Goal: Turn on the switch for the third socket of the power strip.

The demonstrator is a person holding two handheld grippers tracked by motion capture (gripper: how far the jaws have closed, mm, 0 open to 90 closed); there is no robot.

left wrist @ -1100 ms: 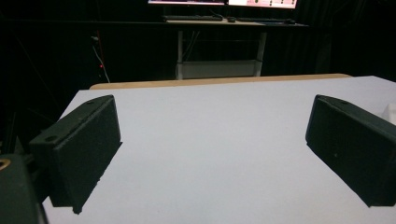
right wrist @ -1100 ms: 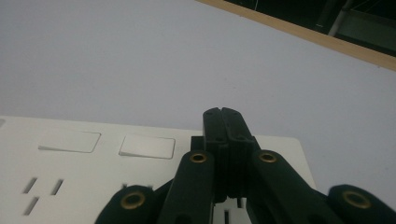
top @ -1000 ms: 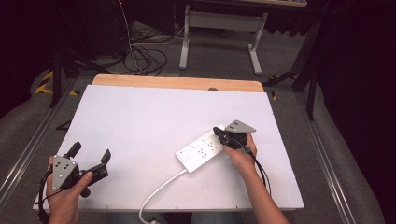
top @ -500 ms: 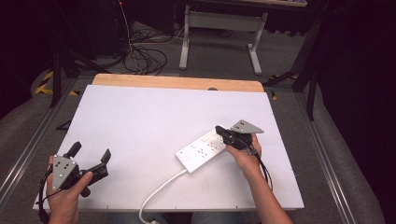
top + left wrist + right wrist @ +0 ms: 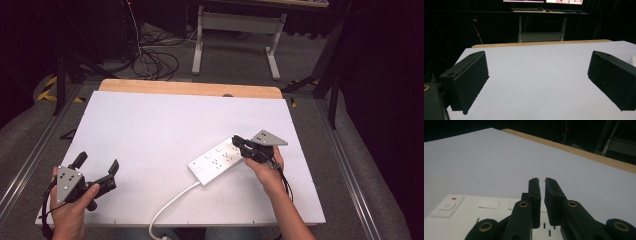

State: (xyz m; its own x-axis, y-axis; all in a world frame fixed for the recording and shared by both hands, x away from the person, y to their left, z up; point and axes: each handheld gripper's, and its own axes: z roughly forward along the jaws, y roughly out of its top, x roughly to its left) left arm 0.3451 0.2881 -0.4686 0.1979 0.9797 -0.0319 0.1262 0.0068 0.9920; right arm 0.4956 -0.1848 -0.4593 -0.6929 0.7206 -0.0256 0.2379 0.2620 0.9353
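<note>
Your right tool (image 5: 242, 144) now sits over the far end of the white power strip (image 5: 220, 161), its jaws pressed almost together with nothing between them; the right gripper view confirms a thin gap and empty pads (image 5: 534, 191) above the socket face. Compared with a second ago, that tool has shifted slightly toward the right edge of the worktop (image 5: 150, 120) and the strip has barely moved, if at all. The strip lies flat at the right centre of the worktop, angled, with its power switch (image 5: 447, 205) at the near-left end and its white cable (image 5: 167, 207) running off the front edge. I judge this as a push or press made with closed jaws rather than a grasp: you hold nothing, and the strip stays free on the surface. Your left tool (image 5: 97, 172) rests at the near-left corner, jaws spread wide, well apart from the strip and idle. If the intent is to reposition the strip, expect it to pivot about the cable end; keep contact low on the body.
</note>
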